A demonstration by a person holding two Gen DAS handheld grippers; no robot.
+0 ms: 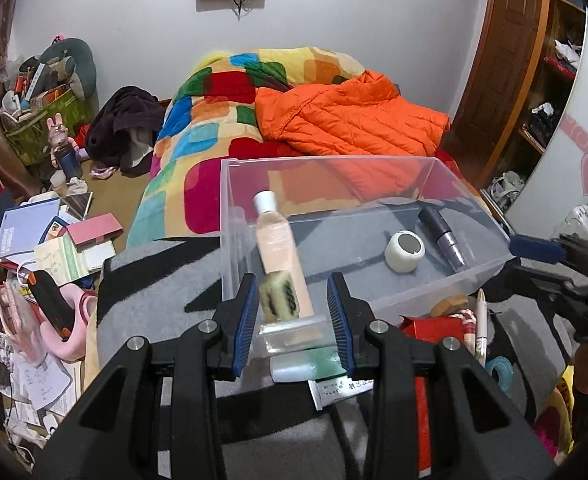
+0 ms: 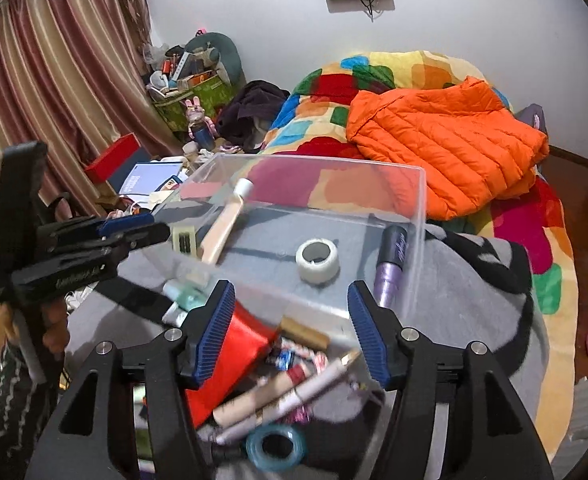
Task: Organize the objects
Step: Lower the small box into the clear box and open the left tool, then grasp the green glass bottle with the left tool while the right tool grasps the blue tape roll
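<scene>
A clear plastic box (image 1: 230, 216) sits on a grey and black blanket on the bed. Inside lie a white tape roll (image 1: 404, 251), a dark purple tube (image 1: 442, 236) and a pink bottle with a white cap (image 1: 278, 240), blurred and tilted, with a cream die-like block (image 1: 280, 298) beside it. My left gripper (image 1: 292, 316) is open at the box's near wall, the bottle just past its fingers. My right gripper (image 2: 290, 332) is open above a pile of small items: a red packet (image 2: 238, 352), a pen (image 2: 314, 384), a blue tape ring (image 2: 276, 446).
An orange jacket (image 1: 346, 116) lies on a colourful quilt (image 1: 214, 120) behind the box. Books and clutter (image 1: 54, 240) cover the floor at left. A wardrobe (image 1: 534, 80) stands at right, curtains (image 2: 54, 100) at left. A mint bottle (image 1: 306, 366) lies in front of the box.
</scene>
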